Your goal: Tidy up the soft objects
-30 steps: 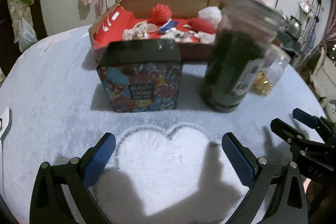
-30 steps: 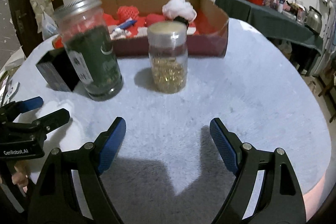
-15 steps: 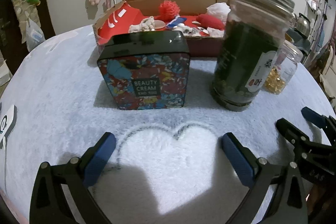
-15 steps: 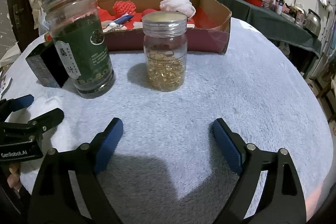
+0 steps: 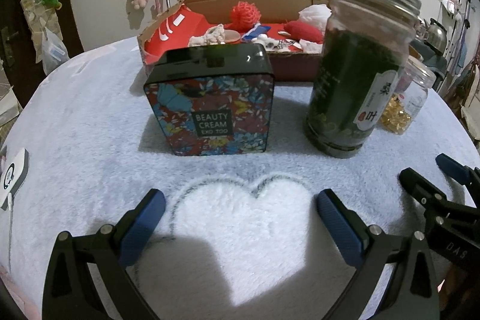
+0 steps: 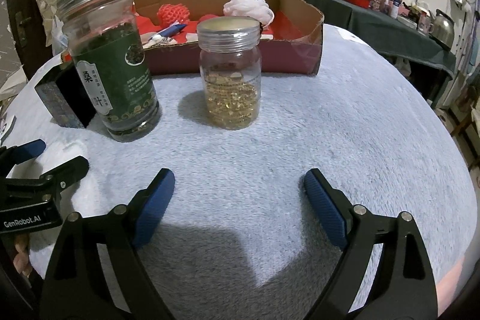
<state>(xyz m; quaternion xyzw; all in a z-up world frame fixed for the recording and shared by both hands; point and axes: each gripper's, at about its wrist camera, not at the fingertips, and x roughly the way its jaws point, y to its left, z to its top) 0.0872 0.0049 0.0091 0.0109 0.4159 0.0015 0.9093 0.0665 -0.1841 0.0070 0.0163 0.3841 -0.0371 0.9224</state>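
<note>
the small clear glass jar of golden capsules (image 5: 405, 107) is half hidden behind the tall clear jar of dark green leaves with a silver screw lid (image 5: 357, 74) in the left view, and the black tin with a flowered front reading "beauty cream" (image 5: 213, 104) shows only a dark corner at 9 o'clock in the right view. small bits lying in the open cardboard box with a red lining (image 6: 303, 29) are too jumbled to name; the soft things there are a red mesh puff (image 5: 244, 14), a white mesh puff (image 6: 247, 6) and a red cushion-like lump (image 5: 303, 30), all at 12 o'clock beyond the jars.

since a second ago the green-leaf jar has lost its motion blur and now stands upright and sharp on the table (image 6: 360, 125), which is covered in pale blue fleece with a white plush heart (image 5: 240, 218) stitched in.

the left gripper (image 5: 240, 215) has its blue ribbed fingers (image 5: 144, 221) spread wide over the heart, gripping nothing. the right gripper (image 6: 240, 200) has just been opening its fingers (image 6: 324, 206); they stand wide apart with only bare fleece between them.
</note>
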